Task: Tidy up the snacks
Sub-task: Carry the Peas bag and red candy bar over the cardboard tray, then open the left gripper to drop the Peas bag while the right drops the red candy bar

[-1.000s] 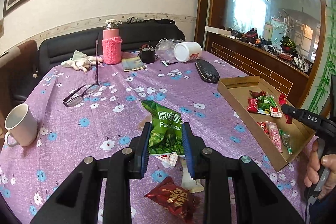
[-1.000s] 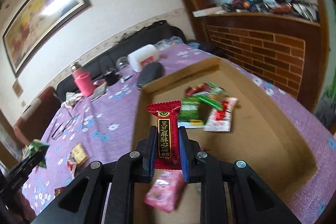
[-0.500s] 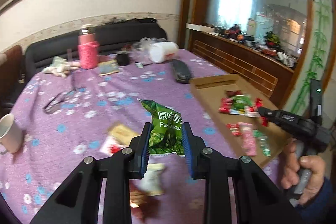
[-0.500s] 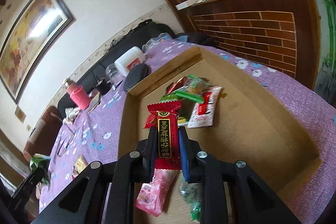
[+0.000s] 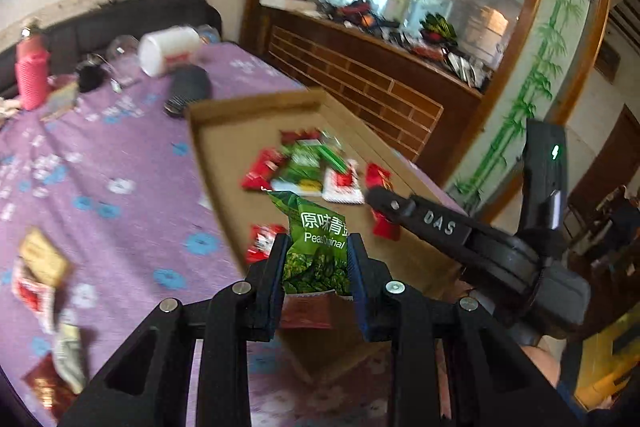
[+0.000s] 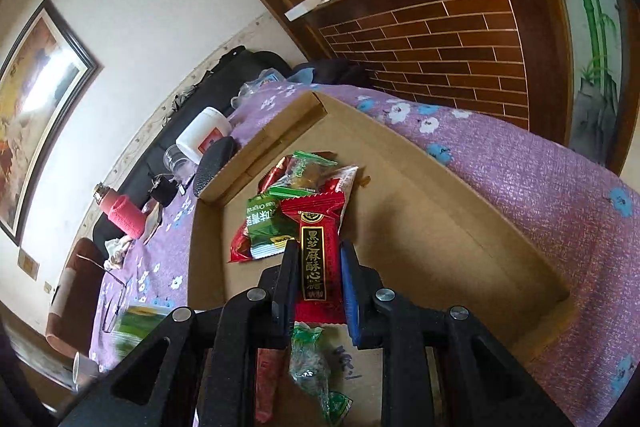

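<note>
My left gripper (image 5: 316, 263) is shut on a green pea snack packet (image 5: 318, 247) and holds it above the near left edge of the shallow cardboard tray (image 5: 224, 131). My right gripper (image 6: 318, 267) is shut on a red sesame candy packet (image 6: 316, 247) and holds it over the tray's floor (image 6: 420, 227), just in front of a heap of red and green packets (image 6: 288, 203). The right gripper also shows in the left wrist view (image 5: 384, 203), over the tray to the right of the pea packet. Loose packets (image 5: 38, 267) lie on the purple cloth at left.
A pink bottle (image 5: 30, 75), a white jar (image 5: 168, 47) on its side, a black case (image 5: 188, 93) and other clutter sit at the far end of the table. A brick-patterned wooden counter (image 5: 360, 87) stands beyond the tray. More packets (image 6: 308, 367) lie in the tray under my right gripper.
My left gripper has carried the pea packet to the right, from over the cloth to the tray's edge. My right gripper has moved forward over the tray with the red packet.
</note>
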